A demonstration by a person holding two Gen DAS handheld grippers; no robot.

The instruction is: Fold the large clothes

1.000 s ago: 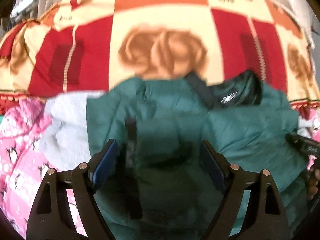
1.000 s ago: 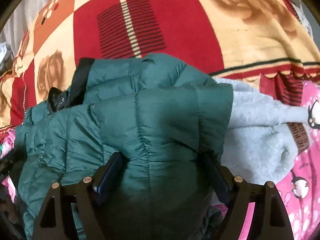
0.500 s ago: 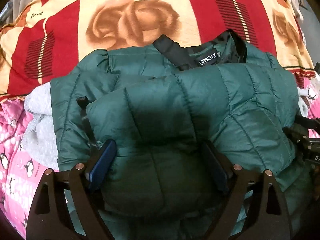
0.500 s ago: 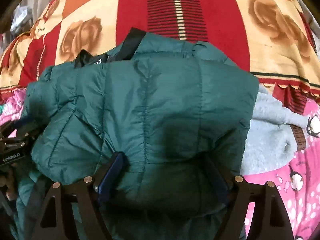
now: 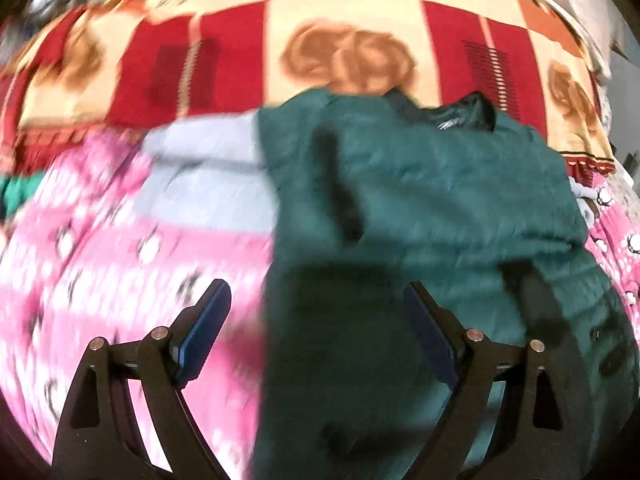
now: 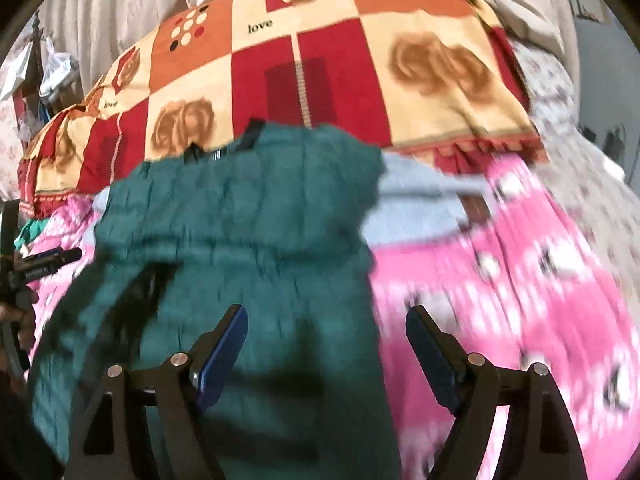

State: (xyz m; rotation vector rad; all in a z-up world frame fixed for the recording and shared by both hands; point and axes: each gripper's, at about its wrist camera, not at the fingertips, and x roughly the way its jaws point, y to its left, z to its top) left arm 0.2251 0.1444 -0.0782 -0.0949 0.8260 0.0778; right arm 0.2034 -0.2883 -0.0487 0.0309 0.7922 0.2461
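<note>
A dark green quilted jacket (image 5: 420, 200) lies folded in a bundle on the bed, its black collar at the far end. My left gripper (image 5: 316, 320) is open over the jacket's near left edge, and its blue pads touch nothing. In the right wrist view the same jacket (image 6: 248, 220) fills the left half. My right gripper (image 6: 326, 344) is open above the jacket's near right edge, with nothing pinched between its pads. The left gripper's black frame (image 6: 40, 266) shows at the left edge, with a person's hand on it. Both views are blurred by motion.
A grey fleece garment (image 5: 208, 184) lies under the jacket and sticks out to the side (image 6: 420, 196). A pink penguin blanket (image 5: 100, 260) covers the near bed. A red and cream rose blanket (image 6: 340, 80) lies beyond, with pale curtains (image 6: 120, 0) behind it.
Both grippers have drawn back from the jacket bundle and apart. The fold that bulged between each pair of jaws now lies on the bed; more pink blanket shows.
</note>
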